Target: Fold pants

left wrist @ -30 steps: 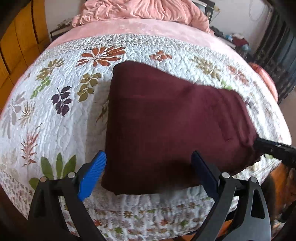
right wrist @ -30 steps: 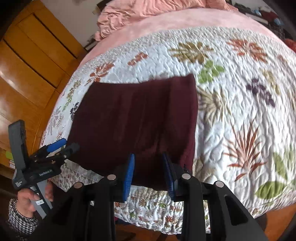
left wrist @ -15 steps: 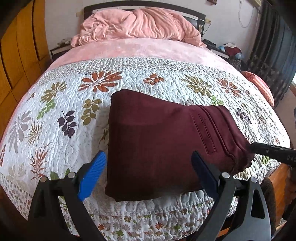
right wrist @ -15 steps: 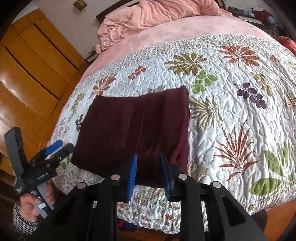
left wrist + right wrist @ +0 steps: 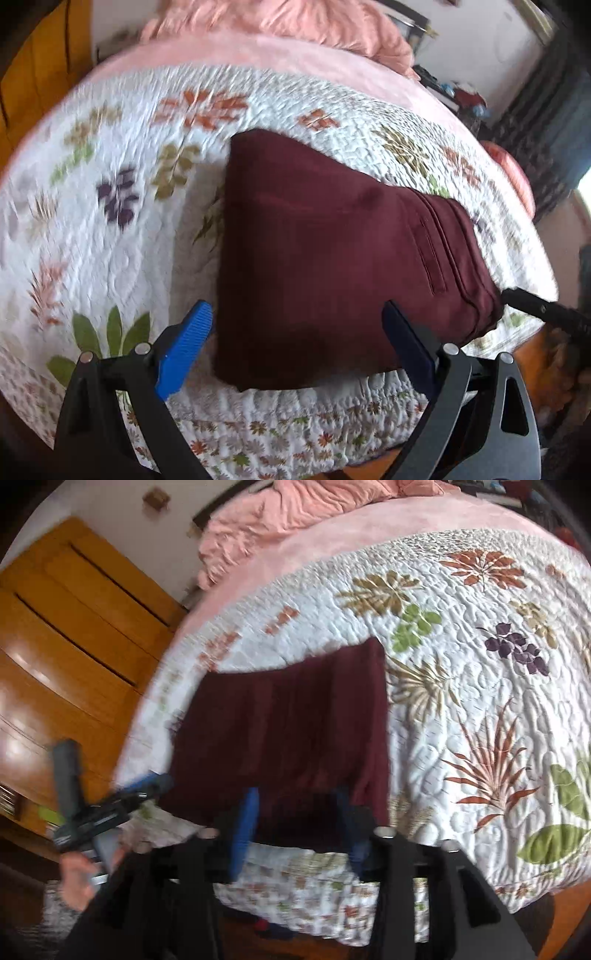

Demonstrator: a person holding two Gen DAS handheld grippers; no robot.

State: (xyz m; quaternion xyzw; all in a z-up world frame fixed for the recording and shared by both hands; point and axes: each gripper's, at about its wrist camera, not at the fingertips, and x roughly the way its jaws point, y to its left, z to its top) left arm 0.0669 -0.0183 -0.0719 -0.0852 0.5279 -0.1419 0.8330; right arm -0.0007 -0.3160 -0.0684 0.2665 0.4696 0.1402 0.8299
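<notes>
The maroon pants (image 5: 343, 266) lie folded into a flat rectangle on the floral quilt near the bed's front edge; they also show in the right wrist view (image 5: 295, 731). My left gripper (image 5: 295, 343) is open wide, its blue pads either side of the pants' near edge, holding nothing. My right gripper (image 5: 295, 823) is open with its blue pads just at the pants' near edge, and nothing is pinched between them. The right gripper's tip (image 5: 539, 306) shows by the pants' right corner. The left gripper (image 5: 110, 805) shows by the pants' left corner.
The white floral quilt (image 5: 110, 229) covers the bed, with a pink blanket (image 5: 280, 22) bunched at the headboard. An orange wooden wardrobe (image 5: 66, 635) stands left of the bed. A dark curtain (image 5: 554, 122) hangs at the right.
Both grippers drew back, then moved in again toward the pants' near edge. The right gripper's jaws have opened wider. The pants have not moved.
</notes>
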